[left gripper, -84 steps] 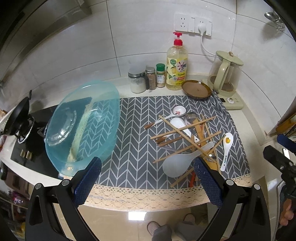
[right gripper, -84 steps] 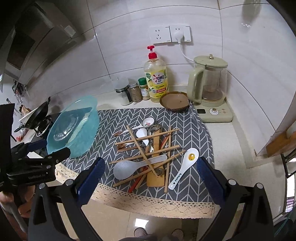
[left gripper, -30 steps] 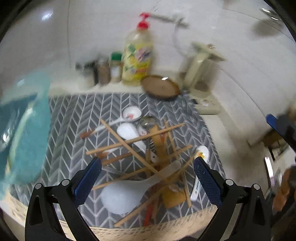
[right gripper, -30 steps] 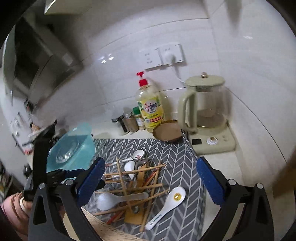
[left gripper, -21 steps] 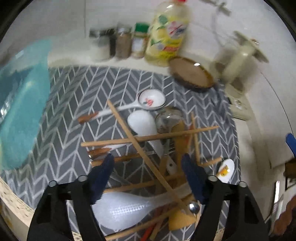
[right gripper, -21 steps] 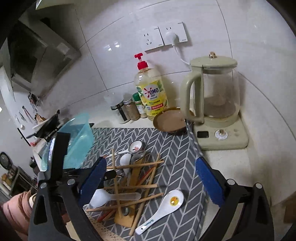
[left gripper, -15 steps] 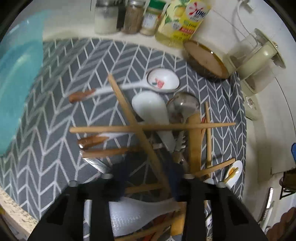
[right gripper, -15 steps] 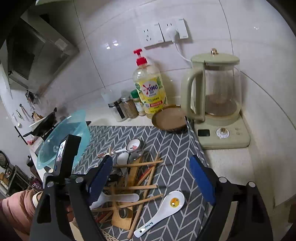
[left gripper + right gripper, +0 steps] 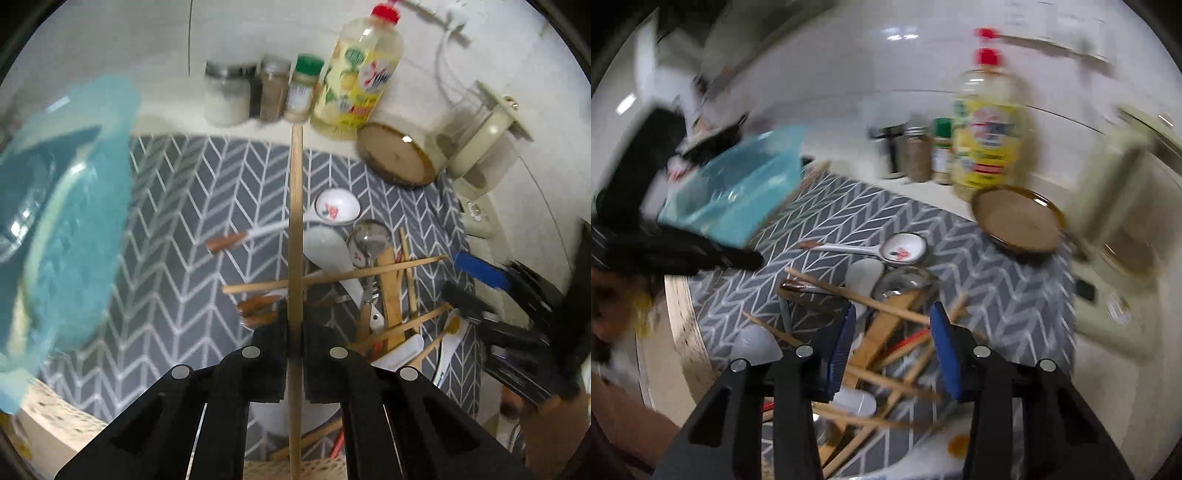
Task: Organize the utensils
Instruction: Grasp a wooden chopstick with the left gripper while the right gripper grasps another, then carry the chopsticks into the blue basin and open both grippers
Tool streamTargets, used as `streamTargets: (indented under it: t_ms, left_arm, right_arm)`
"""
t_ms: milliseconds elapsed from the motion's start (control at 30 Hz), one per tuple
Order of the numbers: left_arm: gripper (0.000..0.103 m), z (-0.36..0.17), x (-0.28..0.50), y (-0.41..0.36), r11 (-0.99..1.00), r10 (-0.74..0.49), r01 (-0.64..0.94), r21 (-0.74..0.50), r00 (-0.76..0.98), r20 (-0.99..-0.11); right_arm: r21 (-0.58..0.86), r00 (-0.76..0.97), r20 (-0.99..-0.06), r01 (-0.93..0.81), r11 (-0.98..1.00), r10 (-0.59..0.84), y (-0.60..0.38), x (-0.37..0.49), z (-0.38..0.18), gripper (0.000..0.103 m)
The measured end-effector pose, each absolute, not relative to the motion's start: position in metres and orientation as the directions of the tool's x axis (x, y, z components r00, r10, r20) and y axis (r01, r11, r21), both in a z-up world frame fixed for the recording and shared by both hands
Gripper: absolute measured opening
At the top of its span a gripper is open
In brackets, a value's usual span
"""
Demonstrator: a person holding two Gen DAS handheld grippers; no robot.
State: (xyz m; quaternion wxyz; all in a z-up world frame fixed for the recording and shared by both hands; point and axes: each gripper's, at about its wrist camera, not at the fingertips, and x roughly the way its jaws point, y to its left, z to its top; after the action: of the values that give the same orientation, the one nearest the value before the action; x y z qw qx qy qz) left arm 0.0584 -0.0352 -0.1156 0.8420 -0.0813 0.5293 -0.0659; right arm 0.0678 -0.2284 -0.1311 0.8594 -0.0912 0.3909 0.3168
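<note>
Chopstick [image 9: 296, 221] is clamped between the closed pads of the left gripper [image 9: 294, 325], its length held clear of the utensil pile [image 9: 373, 291] on the chevron mat [image 9: 177, 280], probably for sorting. Right gripper [image 9: 892, 325], jaws just narrowing yet apart with nothing gripped, is poised over the wooden spatula [image 9: 886, 325]

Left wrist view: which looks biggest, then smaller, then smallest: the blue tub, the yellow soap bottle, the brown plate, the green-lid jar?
1. blue tub, by far, though it sits nearest the camera.
2. yellow soap bottle.
3. brown plate, close to the bottle, so that order is unsure.
4. green-lid jar.
</note>
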Motion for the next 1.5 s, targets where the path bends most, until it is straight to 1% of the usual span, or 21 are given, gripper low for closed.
streamTargets:
  t_ms: [67,167,200,333,367,433,467,500,567,600,700,867,933,967,1067,1167,1267,1367,1500]
  left_arm:
    - [0.007,-0.106,0.054,-0.029,0.978,-0.198,0.032,-0.206,0.446,-0.873]
    - [0.007,-0.095,0.054,-0.019,0.977,-0.196,0.019,-0.212,0.461,-0.865]
    - [0.007,-0.091,0.053,-0.018,0.977,-0.193,0.013,-0.211,0.468,-0.863]
    - [0.007,-0.08,0.049,-0.011,0.979,-0.178,0.001,-0.203,0.485,-0.856]
    - [0.007,-0.078,0.048,-0.008,0.98,-0.174,-0.001,-0.2,0.488,-0.855]
    - [0.007,-0.074,0.045,-0.003,0.979,-0.179,-0.002,-0.206,0.489,-0.854]
    - [0.007,-0.073,0.043,-0.001,0.978,-0.18,-0.002,-0.207,0.489,-0.853]
    - [0.007,-0.071,0.042,0.001,0.978,-0.181,-0.001,-0.208,0.49,-0.853]
    - [0.007,-0.068,0.04,0.006,0.975,-0.195,0.004,-0.221,0.49,-0.85]
    - [0.007,-0.066,0.039,0.009,0.974,-0.2,0.006,-0.227,0.491,-0.848]
    - [0.007,-0.059,0.037,0.019,0.968,-0.227,0.019,-0.251,0.498,-0.837]
    - [0.007,-0.04,0.038,0.044,0.957,-0.269,0.046,-0.286,0.51,-0.817]
    - [0.007,-0.029,0.04,0.059,0.956,-0.275,0.062,-0.285,0.519,-0.81]
    - [0.007,-0.02,0.041,0.071,0.958,-0.269,0.065,-0.278,0.531,-0.804]
    - [0.007,-0.004,0.047,0.11,0.969,-0.234,0.067,-0.237,0.553,-0.799]
    - [0.007,-0.005,0.06,0.154,0.98,-0.19,0.062,-0.187,0.549,-0.814]
    - [0.007,-0.025,0.076,0.188,0.985,-0.169,0.068,-0.156,0.504,-0.847]
    - [0.007,-0.053,0.09,0.211,0.985,-0.171,0.07,-0.157,0.448,-0.877]
    - [0.007,-0.091,0.103,0.228,0.985,-0.173,0.045,-0.169,0.392,-0.903]
  right_arm:
    - [0.073,0.451,-0.741,-0.682,0.728,0.497,-0.215,0.076,-0.137,0.042]
    - [0.007,0.398,-0.781,-0.765,0.644,0.481,-0.192,0.091,-0.149,0.041]
    - [-0.012,0.387,-0.79,-0.785,0.619,0.475,-0.185,0.093,-0.152,0.037]
    - [-0.044,0.301,-0.843,-0.864,0.502,0.445,-0.16,0.103,-0.169,0.034]
    - [-0.051,0.283,-0.858,-0.878,0.477,0.429,-0.155,0.103,-0.175,0.032]
    - [-0.089,0.281,-0.868,-0.9,0.427,0.409,-0.148,0.101,-0.185,0.03]
    - [-0.103,0.293,-0.866,-0.898,0.428,0.405,-0.148,0.1,-0.185,0.023]
    - [-0.09,0.287,-0.868,-0.893,0.441,0.406,-0.149,0.102,-0.183,0.014]
    - [-0.038,0.258,-0.871,-0.884,0.465,0.419,-0.155,0.106,-0.178,0.008]
    - [-0.034,0.258,-0.873,-0.879,0.476,0.414,-0.155,0.106,-0.177,0.008]
    - [0.037,0.252,-0.864,-0.832,0.554,0.436,-0.166,0.103,-0.169,0.008]
    - [0.169,0.342,-0.795,-0.669,0.724,0.502,-0.177,0.104,-0.137,0.008]
    - [0.286,0.396,-0.725,-0.57,0.77,0.563,-0.176,0.104,-0.107,0.008]
    - [0.367,0.414,-0.68,-0.522,0.77,0.605,-0.172,0.102,-0.091,0.008]
    - [0.527,0.459,-0.551,-0.456,0.717,0.697,-0.139,0.1,-0.052,0.008]
    - [0.676,0.463,-0.454,-0.378,0.633,0.761,-0.09,0.105,-0.043,0.008]
    - [0.724,0.453,-0.459,-0.307,0.617,0.764,-0.043,0.115,-0.057,0.008]
    - [0.721,0.419,-0.532,-0.232,0.653,0.736,0.009,0.129,-0.085,0.008]
    - [0.684,0.418,-0.613,-0.145,0.715,0.671,0.042,0.141,-0.111,0.008]
